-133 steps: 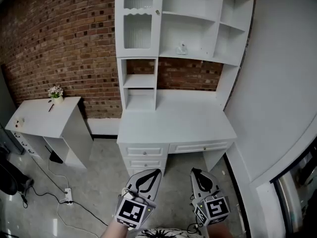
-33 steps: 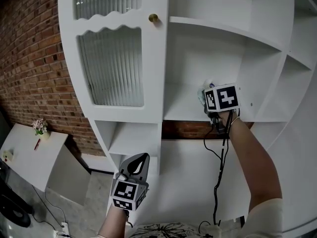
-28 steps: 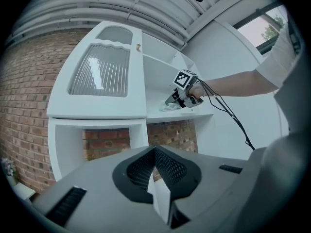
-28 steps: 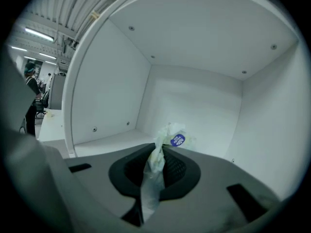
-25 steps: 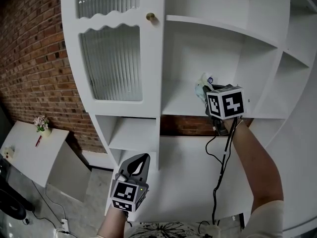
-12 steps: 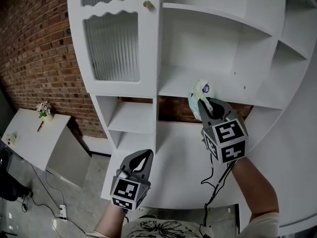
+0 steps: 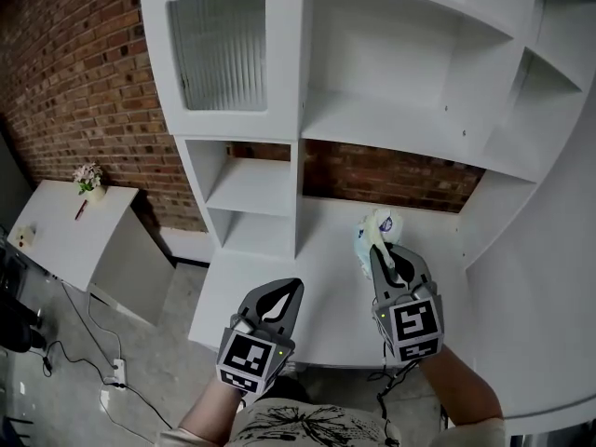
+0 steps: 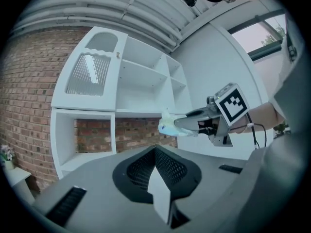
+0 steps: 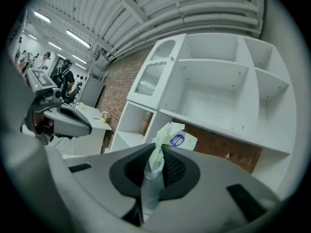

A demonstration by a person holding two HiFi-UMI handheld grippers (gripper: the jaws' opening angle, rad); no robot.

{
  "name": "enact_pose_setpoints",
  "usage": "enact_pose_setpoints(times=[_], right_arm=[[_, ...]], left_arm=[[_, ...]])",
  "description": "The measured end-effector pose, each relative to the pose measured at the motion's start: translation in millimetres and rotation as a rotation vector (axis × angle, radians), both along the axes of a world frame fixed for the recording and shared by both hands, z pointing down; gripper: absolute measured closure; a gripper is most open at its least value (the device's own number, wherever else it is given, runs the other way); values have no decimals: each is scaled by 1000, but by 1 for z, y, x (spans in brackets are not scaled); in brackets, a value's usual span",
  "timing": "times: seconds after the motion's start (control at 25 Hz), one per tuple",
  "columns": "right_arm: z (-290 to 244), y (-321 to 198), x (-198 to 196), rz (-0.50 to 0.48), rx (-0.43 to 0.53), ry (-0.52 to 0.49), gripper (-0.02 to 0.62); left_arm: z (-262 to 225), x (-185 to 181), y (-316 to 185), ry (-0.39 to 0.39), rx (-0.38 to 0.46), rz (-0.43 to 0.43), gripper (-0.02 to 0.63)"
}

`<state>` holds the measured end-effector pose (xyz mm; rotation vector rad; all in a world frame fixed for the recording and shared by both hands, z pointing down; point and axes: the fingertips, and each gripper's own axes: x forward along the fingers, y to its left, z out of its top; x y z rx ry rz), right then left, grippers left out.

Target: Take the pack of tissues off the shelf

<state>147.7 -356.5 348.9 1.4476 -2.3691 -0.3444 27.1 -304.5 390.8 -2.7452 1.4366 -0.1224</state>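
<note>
While the right gripper (image 7: 382, 253) clamps the tissues (image 7: 376, 228) at centre right over the desk (image 7: 307, 250), the left gripper (image 7: 291, 288) sits closed, empty, lower centre.

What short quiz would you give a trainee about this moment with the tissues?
1. True or false: the pack of tissues lies on the shelf.
2. Which holds the pack? A) left gripper B) right gripper C) neither
3. Fill in: the left gripper's jaws are ___ with nothing between them.
Key: 1 false, it is off the shelf, pinched by its wrapper; 2 B; 3 shut.
</note>
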Motion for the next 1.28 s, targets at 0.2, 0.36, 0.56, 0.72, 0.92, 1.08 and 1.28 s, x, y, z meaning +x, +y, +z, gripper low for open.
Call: enact_pose_setpoints(times=[0.2,0.36,0.56,0.72,0.92,1.08,1.28], right_arm=[[55,30,4,4,-41,-23,578],[89,47,9,24,-87,-89,578],[115,57,11,30,-132,-178,580],[115,57,12,32,-126,-212,580],[117,56,10,21,-123,-209,584],[121,49,11,27,-139,-223,586],[128,40,20,77,-181,-296,589]], left_arm=[[16,-1,11,18,-9,-11,595],[33,0,19,7,-27,-8,595],[49,0,21,8,-50,-19,595],[54,-1,19,10,-47,-26,595],[61,-2,13,3,-59,-39,595],[58,-1,6,-10,-53,-35,595],[61,-3,-2,-17,-66,-46,595]])
